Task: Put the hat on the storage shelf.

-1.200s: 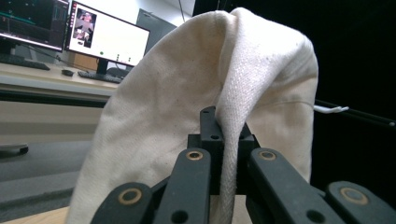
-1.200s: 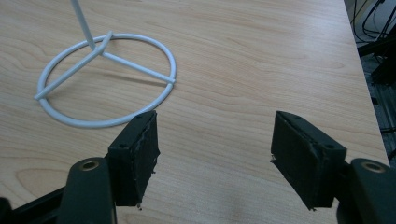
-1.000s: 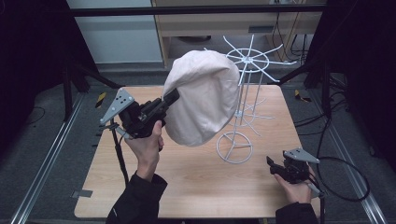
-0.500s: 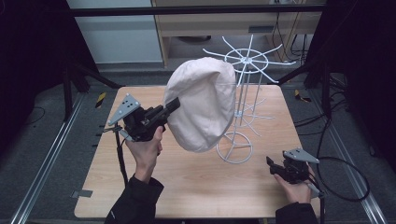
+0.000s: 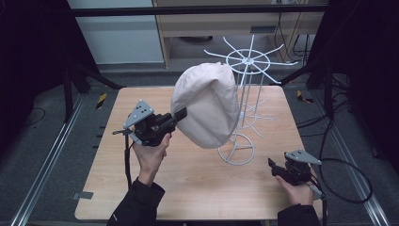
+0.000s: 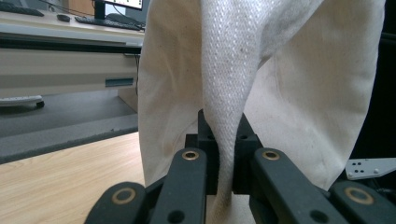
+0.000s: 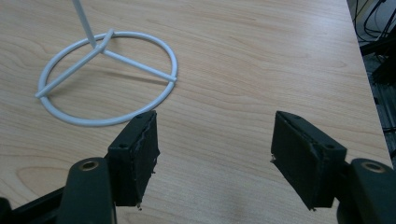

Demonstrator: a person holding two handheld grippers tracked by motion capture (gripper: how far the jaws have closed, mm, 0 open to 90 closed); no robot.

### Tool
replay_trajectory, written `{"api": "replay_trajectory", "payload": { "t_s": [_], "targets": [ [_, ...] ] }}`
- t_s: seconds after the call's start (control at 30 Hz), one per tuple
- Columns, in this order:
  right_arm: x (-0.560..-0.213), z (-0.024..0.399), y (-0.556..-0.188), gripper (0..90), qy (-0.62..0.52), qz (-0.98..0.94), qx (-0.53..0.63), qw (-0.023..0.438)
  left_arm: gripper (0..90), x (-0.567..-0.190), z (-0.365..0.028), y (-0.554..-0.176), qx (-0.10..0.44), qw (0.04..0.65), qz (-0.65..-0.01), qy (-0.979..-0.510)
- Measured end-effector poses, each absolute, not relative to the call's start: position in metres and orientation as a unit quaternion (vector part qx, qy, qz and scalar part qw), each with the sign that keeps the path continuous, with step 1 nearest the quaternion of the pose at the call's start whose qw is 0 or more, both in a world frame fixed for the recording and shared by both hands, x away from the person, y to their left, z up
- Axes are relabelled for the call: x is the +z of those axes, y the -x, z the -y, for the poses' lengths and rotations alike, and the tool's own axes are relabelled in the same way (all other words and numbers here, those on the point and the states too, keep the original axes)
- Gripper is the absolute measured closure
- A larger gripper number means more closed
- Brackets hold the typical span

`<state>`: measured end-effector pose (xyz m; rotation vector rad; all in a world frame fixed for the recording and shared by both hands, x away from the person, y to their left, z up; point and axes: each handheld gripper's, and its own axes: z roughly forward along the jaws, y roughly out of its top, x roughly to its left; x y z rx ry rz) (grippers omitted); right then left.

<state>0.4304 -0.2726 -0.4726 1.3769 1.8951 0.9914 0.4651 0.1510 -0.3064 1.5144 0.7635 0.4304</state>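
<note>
A cream fabric hat (image 5: pixel 207 106) hangs in the air over the table, just left of the white wire stand (image 5: pixel 247 61). My left gripper (image 5: pixel 181 113) is shut on a fold at the hat's edge. In the left gripper view the cloth (image 6: pixel 289 93) runs down between the two pads (image 6: pixel 225 140), which pinch it. The jaws have just been opening by a trifle, with the fabric still caught between them. My right gripper (image 5: pixel 273 165) rests near the table's front right corner. Its jaws stand open (image 7: pixel 215 149) with nothing between them, pointing at the stand's ring base (image 7: pixel 137 68).
The stand's round base (image 5: pixel 236 149) sits on the wooden table (image 5: pixel 188 188) right of centre, its spoked top wheel high above. Dark floor, rails and cables surround the table. A desk with a keyboard (image 6: pixel 107 21) lies beyond the far edge.
My left hand has come down and slightly toward the person, carrying the hat lower beside the stand. The right hand has stayed where it was.
</note>
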Motion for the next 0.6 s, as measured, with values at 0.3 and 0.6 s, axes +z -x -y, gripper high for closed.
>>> {"api": "replay_trajectory", "payload": {
  "t_s": [0.3,0.6],
  "targets": [
    [-0.473,0.272,-0.431,32.0,-0.518,-0.712,0.372,0.294,82.2,-0.312,-0.147,-0.467,0.190,0.624,-0.335,-0.681],
    [-0.473,0.272,-0.431,32.0,-0.518,-0.713,0.371,0.293,74.1,-0.318,-0.146,-0.468,0.190,0.610,-0.339,-0.691]
  ]
}}
